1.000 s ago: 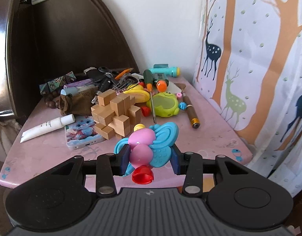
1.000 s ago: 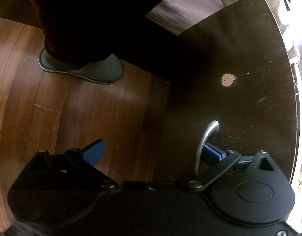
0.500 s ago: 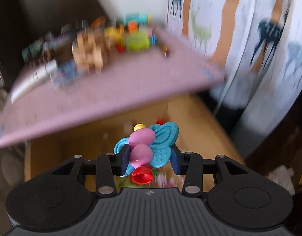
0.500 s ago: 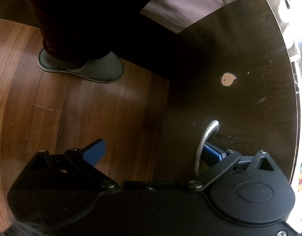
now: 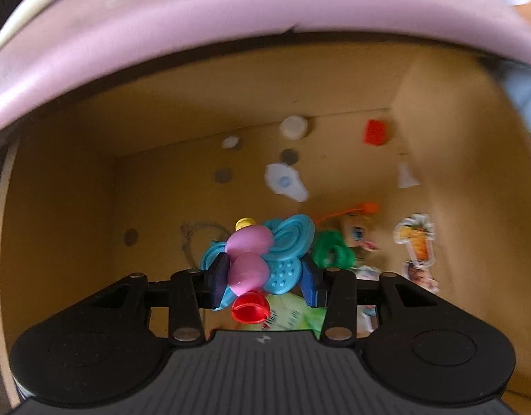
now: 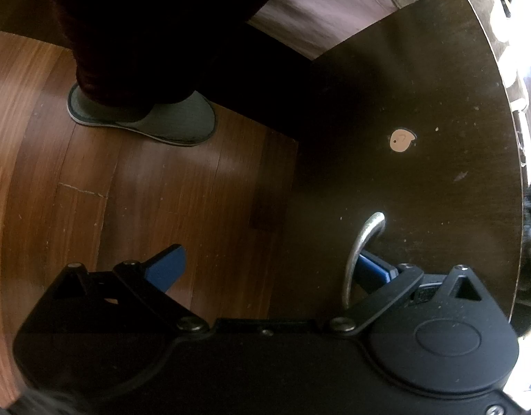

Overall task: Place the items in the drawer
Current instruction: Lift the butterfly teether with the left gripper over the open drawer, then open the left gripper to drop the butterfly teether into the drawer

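Left wrist view, from the left: tan inner wall of the open drawer (image 5: 57, 207), under the pink edge of the worktop (image 5: 230, 20) arching overhead. On the drawer floor, a coin (image 5: 130, 237) alone at left, a loop of thin cord (image 5: 199, 238) beside it, further coins and white caps (image 5: 293, 126) toward the back. At centre, left claw (image 5: 263, 271) clenched on the butterfly toy (image 5: 265, 256): blue pads pressed against its blue wings on both sides, pink body upright between them, yellow knob on top, red cup at the bottom. Held above the drawer's clutter, inside the opening; contact with the floor impossible to judge. Just right of the toy, a green ring-shaped piece (image 5: 331, 252), an orange string (image 5: 348, 211), a red block (image 5: 377, 132) near the back corner, a fruit-drink sticker (image 5: 417, 242) close to the right wall. Much of it blurred.

Right wrist view, from the left: wooden floor (image 6: 109, 190) with a grey slipper (image 6: 154, 117) below a dark trouser leg. Right claw (image 6: 265, 269) spread wide, left pad over bare floor, right pad tucked behind the curved metal handle (image 6: 360, 252) of the dark drawer front (image 6: 421, 103); nothing pinched between the pads. Small heart-shaped sticker (image 6: 402, 140) above the handle.
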Tool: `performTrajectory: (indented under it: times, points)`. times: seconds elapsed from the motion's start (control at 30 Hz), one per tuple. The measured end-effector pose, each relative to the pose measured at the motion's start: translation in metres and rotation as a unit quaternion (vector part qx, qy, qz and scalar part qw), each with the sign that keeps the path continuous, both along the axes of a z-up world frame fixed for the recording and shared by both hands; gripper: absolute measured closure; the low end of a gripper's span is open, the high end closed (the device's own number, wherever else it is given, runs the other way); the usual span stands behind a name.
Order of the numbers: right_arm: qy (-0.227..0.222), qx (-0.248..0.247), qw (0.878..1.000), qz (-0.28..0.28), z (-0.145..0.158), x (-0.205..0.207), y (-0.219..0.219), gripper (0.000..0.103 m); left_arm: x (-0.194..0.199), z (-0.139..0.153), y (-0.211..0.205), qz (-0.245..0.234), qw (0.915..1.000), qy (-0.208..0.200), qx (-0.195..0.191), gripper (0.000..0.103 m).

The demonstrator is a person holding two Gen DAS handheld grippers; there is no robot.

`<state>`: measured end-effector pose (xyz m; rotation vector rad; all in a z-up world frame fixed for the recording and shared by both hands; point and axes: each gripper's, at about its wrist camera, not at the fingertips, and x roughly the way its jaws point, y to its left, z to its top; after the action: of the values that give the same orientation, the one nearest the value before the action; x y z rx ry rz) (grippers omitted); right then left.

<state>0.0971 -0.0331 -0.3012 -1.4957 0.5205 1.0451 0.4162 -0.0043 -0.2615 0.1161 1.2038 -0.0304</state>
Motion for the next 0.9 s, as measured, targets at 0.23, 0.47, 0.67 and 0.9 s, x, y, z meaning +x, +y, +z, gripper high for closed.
performTrajectory:
  times: [0.23,0.47,0.67,0.9]
  points:
    - [-0.001,0.0,1.0,0.003,0.0,0.001,-0.001,0.0,0.007,-0.021,0.012,0.028,0.999,0.034,-0.002,0.061]
    - [-0.001,-0.006,1.0,0.0,0.001,0.0,0.001,0.0,-0.007,0.002,0.012,0.033,0.9993,0.017,-0.009,0.038]
    - [0.001,-0.015,1.0,-0.006,0.001,-0.001,0.004,0.0,-0.039,0.05,0.008,0.032,0.999,-0.031,-0.002,0.037]
    - [0.008,-0.007,0.999,-0.031,0.004,-0.001,0.007,0.0,-0.075,0.092,0.006,0.038,0.9971,-0.066,-0.001,0.034]
